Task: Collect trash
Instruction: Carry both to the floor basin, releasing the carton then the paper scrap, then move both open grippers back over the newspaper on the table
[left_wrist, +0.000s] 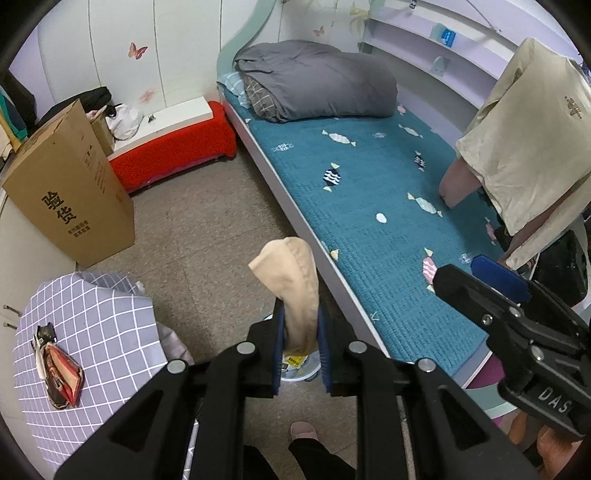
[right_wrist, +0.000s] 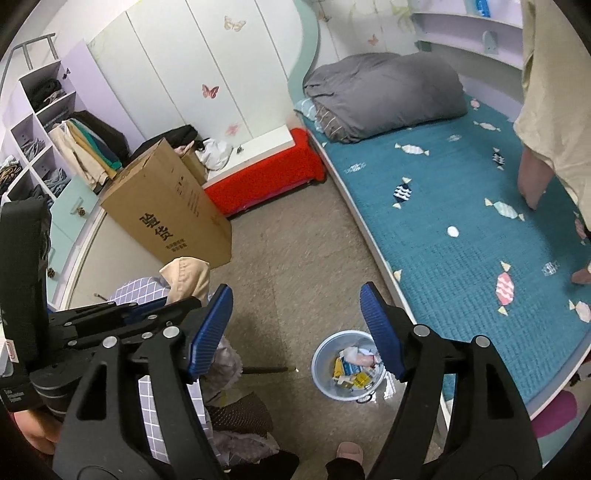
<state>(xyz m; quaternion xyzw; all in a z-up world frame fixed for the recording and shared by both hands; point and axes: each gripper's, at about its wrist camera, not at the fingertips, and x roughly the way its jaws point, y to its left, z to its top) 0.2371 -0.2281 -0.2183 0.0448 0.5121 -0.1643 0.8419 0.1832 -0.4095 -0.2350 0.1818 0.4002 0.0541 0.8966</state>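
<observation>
My left gripper (left_wrist: 300, 328) is shut on a beige stocking (left_wrist: 291, 273) and holds it upright above the floor; the stocking also shows in the right wrist view (right_wrist: 186, 275). Under it a light blue trash bin (right_wrist: 327, 384) stands on the floor beside the bed, with paper scraps and wrappers (right_wrist: 354, 367) inside; only a sliver of the bin (left_wrist: 295, 371) shows in the left wrist view. My right gripper (right_wrist: 297, 332) is open and empty, above and left of the bin. It appears at the right of the left wrist view (left_wrist: 480, 273).
A bed with a teal quilt (left_wrist: 369, 192) and a grey duvet (left_wrist: 317, 85) runs along the right. A tall cardboard box (left_wrist: 70, 184), a red bench (left_wrist: 173, 147) and a grid-cloth table (left_wrist: 85, 350) bearing a red wallet (left_wrist: 61, 373) stand left. A hanging beige shirt (left_wrist: 524, 140) is right.
</observation>
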